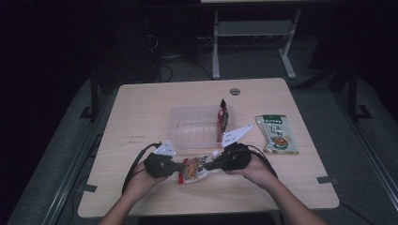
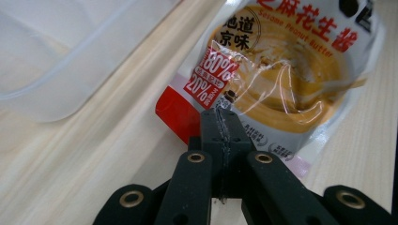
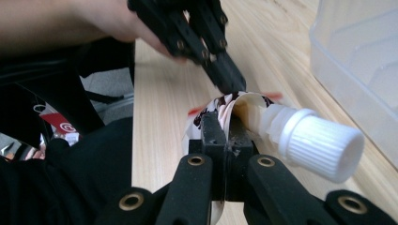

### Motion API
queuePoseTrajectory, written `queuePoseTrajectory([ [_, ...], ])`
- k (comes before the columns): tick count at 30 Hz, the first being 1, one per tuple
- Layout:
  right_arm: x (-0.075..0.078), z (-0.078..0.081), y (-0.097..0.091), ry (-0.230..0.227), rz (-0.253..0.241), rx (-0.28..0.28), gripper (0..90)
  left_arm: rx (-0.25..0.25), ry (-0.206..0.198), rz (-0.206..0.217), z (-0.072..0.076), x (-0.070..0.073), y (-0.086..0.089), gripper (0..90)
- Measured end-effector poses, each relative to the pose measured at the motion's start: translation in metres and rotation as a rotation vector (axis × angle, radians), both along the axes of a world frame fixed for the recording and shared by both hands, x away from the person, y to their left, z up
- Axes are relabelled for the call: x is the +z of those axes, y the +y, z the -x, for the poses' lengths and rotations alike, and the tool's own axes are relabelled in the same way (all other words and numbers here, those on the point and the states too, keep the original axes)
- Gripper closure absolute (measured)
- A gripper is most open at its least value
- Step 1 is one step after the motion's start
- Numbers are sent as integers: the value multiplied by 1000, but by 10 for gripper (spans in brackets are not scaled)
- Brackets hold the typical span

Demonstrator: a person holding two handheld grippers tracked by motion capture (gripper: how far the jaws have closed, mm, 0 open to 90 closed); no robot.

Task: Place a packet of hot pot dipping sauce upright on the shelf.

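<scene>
two hand-held grippers are meeting over the near part of a wooden desk [image 1: 141, 122]. the left hand-held gripper [image 1: 180, 168] is clamping its jaws on the bottom edge of a sauce pouch [image 1: 195, 168], and the right hand-held gripper [image 1: 210, 165] is clamping the pouch's top edge beside its white screw cap [image 3: 324, 143]. a clear plastic tray [image 1: 192, 125] is sitting just behind them, and a green packet [image 1: 277, 133] is lying to the right.

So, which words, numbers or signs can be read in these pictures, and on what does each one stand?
"地道京味", in a dark circle on the sauce pouch
"Sesame Peanut Butter", cut at the top edge, same pouch
"花生", red characters above it; the neighbours are cut off
"80%" and "20%", red patch on the pouch
Green packet: print too small
Red packet in the clear tray: unreadable
</scene>
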State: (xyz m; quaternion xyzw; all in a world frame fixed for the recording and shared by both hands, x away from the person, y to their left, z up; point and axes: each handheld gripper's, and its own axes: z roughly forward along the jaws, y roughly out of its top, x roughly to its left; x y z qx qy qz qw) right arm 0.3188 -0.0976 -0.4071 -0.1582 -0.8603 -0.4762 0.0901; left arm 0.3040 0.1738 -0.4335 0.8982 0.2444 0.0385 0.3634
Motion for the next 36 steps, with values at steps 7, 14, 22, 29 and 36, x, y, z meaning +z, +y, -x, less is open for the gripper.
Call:
queuePoseTrajectory([
  [7, 8, 4, 1, -19, -31, 16, 900, -48, 17, 38, 3, 1, -18, 897],
  [14, 12, 5, 1, -38, -51, 12, 900, -100, 26, 49, 12, 0, -34, 897],
  [22, 17, 5, 1, -48, -77, 6, 900, -103, 50, 82, 13, -2, -38, 897],
  [29, 18, 5, -3, -54, -83, 4, 899, -87, 43, 79, 10, 1, -30, 826],
  [36, 20, 7, -12, -69, -75, -12, 899, -52, 42, 95, 7, 6, -15, 703],
])
